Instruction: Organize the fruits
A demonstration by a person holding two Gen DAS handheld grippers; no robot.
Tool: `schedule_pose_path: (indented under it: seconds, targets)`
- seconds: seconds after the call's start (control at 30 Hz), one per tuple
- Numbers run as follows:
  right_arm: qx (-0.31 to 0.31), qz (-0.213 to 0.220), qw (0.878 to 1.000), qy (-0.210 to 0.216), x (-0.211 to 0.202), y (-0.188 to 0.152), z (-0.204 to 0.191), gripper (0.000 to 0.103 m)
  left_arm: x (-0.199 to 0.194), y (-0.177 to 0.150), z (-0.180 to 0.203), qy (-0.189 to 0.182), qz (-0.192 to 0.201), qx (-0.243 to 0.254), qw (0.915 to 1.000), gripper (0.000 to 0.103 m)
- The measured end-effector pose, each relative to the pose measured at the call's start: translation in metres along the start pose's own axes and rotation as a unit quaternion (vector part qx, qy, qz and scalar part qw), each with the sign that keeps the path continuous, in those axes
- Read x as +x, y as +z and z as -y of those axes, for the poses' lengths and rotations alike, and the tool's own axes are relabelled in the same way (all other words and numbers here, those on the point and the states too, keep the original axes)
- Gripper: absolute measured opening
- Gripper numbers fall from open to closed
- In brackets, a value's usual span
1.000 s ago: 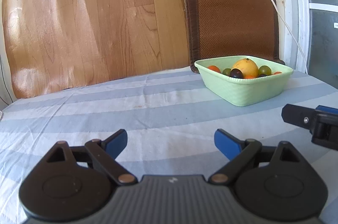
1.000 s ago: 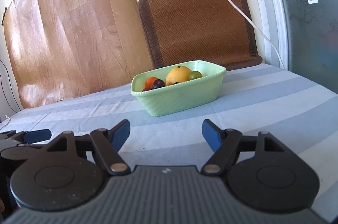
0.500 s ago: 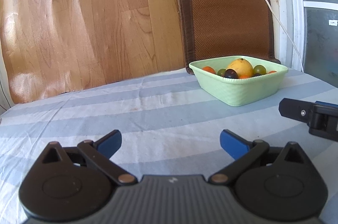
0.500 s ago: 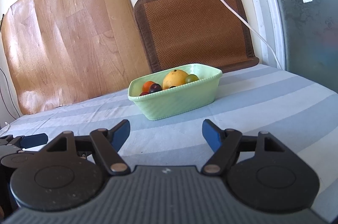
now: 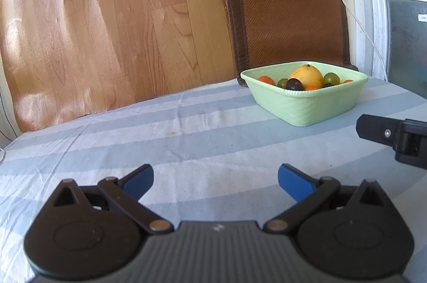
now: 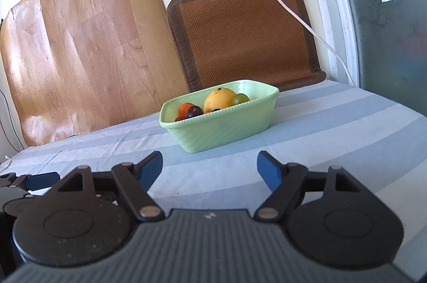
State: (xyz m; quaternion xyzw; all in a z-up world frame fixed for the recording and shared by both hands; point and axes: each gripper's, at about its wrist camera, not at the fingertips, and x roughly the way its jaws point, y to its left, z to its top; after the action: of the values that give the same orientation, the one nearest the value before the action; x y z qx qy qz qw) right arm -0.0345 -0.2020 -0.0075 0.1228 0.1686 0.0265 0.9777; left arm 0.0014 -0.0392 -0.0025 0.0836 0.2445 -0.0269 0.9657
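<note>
Nearest the lens, the left claw (image 5: 215,181) stands fully spread with nothing between its blue pads, low centre of the left wrist view. The right claw (image 6: 209,167) is parted and opening a little further, likewise empty; its dark tip also shows at the right edge of the left view.

Beneath both lies the worktop (image 5: 186,138), covered in a striped blue-and-white cloth that is creased in places. Risk: a claw dragged low could catch a fold and pull the cloth, shifting whatever stands on it.

Further off, right of centre, sits the green bowl (image 6: 221,128), well apart from both claws. It holds the fruits: a yellow-orange citrus (image 6: 219,99) heaped above the rim, a dark plum (image 6: 194,111), green grapes (image 6: 240,98) and a small orange fruit (image 6: 186,106).

Risks at the bowl, as judged:
- Round, smooth fruit may roll or squirt out of a two-pad grip.
- Soft grapes could bruise if squeezed.
- A push on the rim could slide or tip the light bowl.
- Lifting the large citrus may disturb its neighbours.

Farthest, a white cable (image 6: 293,13) hangs down the wall, upper right; a high reach might snag it.
</note>
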Motion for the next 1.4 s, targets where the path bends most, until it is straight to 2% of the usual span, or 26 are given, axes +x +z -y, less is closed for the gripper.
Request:
schedule_pose_path:
  seconds: [0.67,0.83,1.03,1.4]
  targets:
    - [0.001,0.001,1.000,0.000,0.001,0.000,0.002,0.081,0.002,0.000,0.006,0.024,-0.010,0.027,0.9993,0.103]
    - [0.001,0.001,1.000,0.000,0.001,0.000,0.001,0.081,0.002,-0.001,0.011,0.031,-0.007,0.048,0.9983,0.103]
    - [0.001,0.000,1.000,-0.001,0.000,0.000,0.001,0.081,0.003,-0.001,0.013,0.020,-0.012,0.067,0.9975,0.103]
    - [0.001,0.000,1.000,0.000,0.001,0.001,0.002,0.082,0.004,-0.001,0.009,0.015,-0.016,0.058,0.9981,0.103]
